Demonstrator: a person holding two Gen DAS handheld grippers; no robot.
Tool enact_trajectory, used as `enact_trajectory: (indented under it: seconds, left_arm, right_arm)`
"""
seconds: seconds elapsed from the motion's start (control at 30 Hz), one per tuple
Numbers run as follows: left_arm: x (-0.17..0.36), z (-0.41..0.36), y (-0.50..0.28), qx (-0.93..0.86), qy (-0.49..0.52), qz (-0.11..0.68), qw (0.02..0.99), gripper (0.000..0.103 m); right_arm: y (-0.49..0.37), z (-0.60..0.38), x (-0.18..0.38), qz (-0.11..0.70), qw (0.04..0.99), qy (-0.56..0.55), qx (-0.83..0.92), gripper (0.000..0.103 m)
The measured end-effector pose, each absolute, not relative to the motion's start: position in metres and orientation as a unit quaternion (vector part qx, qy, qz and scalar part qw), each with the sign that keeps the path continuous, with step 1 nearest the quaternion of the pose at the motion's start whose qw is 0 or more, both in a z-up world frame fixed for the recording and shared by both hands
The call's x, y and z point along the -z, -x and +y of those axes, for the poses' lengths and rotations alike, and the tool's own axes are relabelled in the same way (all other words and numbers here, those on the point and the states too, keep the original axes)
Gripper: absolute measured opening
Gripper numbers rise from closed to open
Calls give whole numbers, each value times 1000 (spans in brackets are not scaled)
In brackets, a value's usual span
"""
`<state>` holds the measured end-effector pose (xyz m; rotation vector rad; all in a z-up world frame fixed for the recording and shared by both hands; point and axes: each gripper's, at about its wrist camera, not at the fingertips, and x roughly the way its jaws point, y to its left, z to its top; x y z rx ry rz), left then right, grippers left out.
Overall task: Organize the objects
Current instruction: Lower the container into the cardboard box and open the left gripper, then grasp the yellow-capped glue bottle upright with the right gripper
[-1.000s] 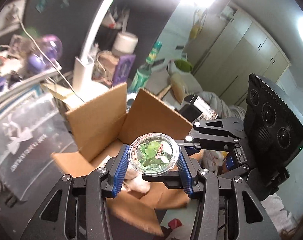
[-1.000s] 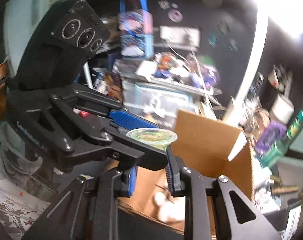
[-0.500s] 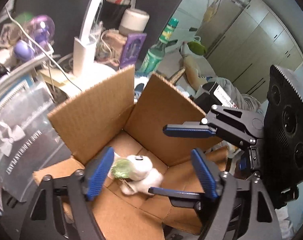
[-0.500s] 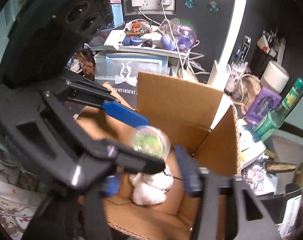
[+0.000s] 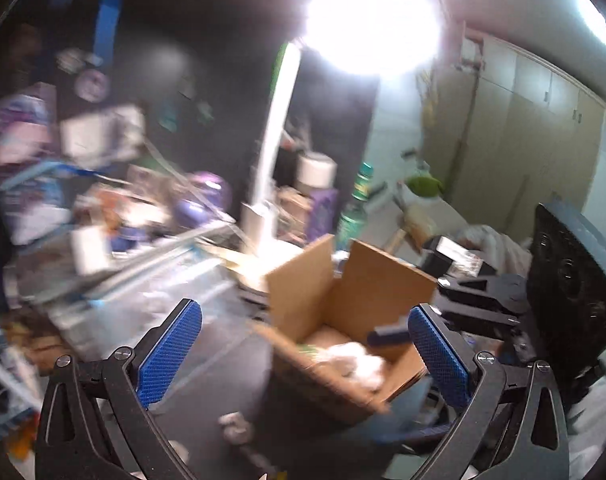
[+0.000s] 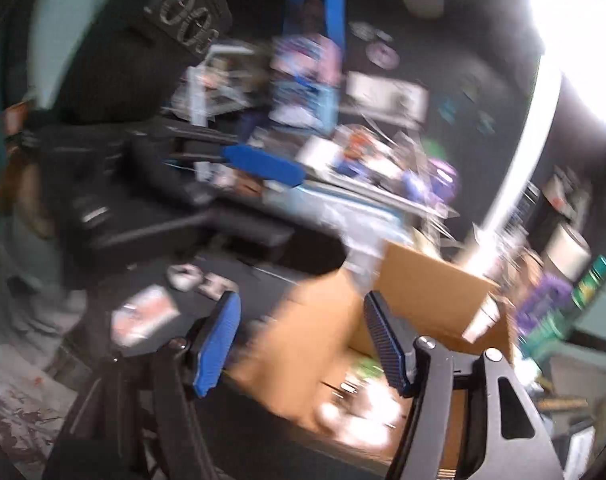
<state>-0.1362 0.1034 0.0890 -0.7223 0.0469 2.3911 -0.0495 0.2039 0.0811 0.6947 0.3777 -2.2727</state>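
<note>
An open cardboard box (image 5: 355,304) stands on the dark desk; it also shows in the right wrist view (image 6: 431,292). Inside lie a white plush toy (image 5: 359,360) and a bit of green, blurred. My left gripper (image 5: 303,340) is open and empty, above and in front of the box. My right gripper (image 6: 303,336) is open and empty, over the box's near left corner. The right gripper's body (image 5: 503,304) shows at the right in the left wrist view. Both views are motion-blurred.
A white lamp arm (image 5: 275,140) rises behind the box. A green bottle (image 5: 355,208), a purple box (image 5: 323,212) and a white roll (image 5: 315,168) stand behind it. Cluttered shelves (image 5: 83,200) fill the left. Small cards (image 6: 143,316) lie on the desk.
The left gripper opened and the clear round container with green contents dropped into the box. Both grippers then pulled up and back from the box.
</note>
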Motion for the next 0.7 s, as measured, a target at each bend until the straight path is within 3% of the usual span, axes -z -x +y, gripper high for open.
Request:
enact_trajectory:
  seconds: [0.23, 0.37, 0.7]
  left_arm:
    - [-54, 27, 93, -936, 267, -7, 231, 103]
    - [-22, -8, 76, -930, 282, -66, 225, 103]
    - [35, -35, 46, -922, 299, -95, 226, 103]
  right_arm:
    - [11, 131, -44, 192, 456, -271, 826, 61]
    - [9, 102, -6, 211, 481, -314, 791, 60]
    - [38, 84, 80, 290, 442, -403, 747, 41]
